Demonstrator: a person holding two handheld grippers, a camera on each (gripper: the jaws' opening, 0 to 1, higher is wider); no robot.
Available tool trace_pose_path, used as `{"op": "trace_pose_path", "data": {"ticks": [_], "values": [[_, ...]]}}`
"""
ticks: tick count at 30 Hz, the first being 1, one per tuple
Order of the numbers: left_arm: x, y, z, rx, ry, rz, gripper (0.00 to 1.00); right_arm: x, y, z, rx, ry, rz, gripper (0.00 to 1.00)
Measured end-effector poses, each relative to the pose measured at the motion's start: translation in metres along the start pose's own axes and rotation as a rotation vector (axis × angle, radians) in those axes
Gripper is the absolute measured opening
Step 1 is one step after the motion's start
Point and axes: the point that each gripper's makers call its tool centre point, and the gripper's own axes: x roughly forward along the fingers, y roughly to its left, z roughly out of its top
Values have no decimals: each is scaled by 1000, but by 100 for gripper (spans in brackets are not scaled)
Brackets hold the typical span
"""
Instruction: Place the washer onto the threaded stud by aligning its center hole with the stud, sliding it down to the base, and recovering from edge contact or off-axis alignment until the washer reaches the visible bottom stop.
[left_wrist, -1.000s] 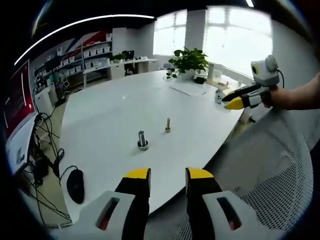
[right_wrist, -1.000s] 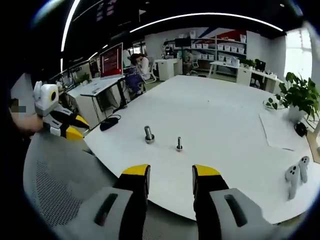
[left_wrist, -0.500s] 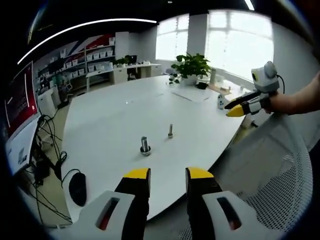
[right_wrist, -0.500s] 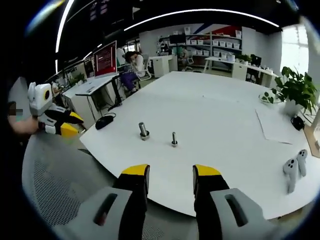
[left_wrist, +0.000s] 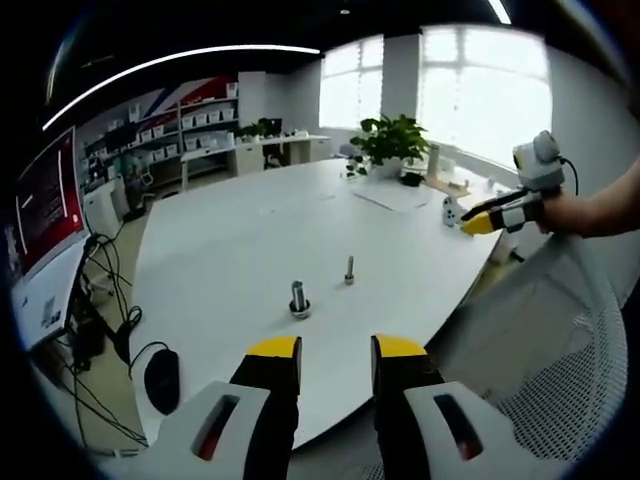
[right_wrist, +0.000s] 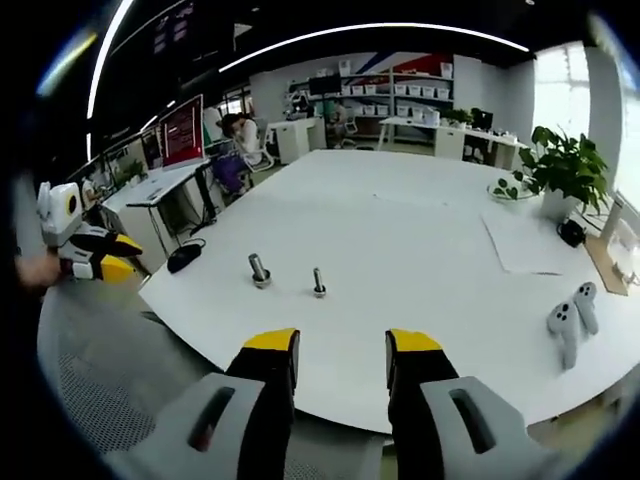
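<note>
A white table (right_wrist: 420, 240) is the landmark. A potted plant (right_wrist: 561, 170) stands at its far edge, with a sheet of paper (right_wrist: 520, 245) lying on the table just in front of it. Two white controllers (right_wrist: 568, 320) rest near the table's right edge. A dark mouse (left_wrist: 162, 380) hangs off the table's left side among cables (left_wrist: 105, 300). A mesh chair (left_wrist: 560, 340) sits against the near edge. Shelves (right_wrist: 400, 85) line the wall beyond the table, and a red screen (right_wrist: 182, 130) stands well apart from it.
</note>
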Motion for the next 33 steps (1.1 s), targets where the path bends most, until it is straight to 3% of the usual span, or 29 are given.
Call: {"op": "trace_pose_path", "data": {"ticks": [14, 33], "values": [[1, 5, -2, 0, 13, 23, 25, 4, -1, -9, 34, 43, 8, 37], [-1, 10, -3, -3, 13, 40, 23, 5, 5, -14, 6, 76, 15, 35]]}}
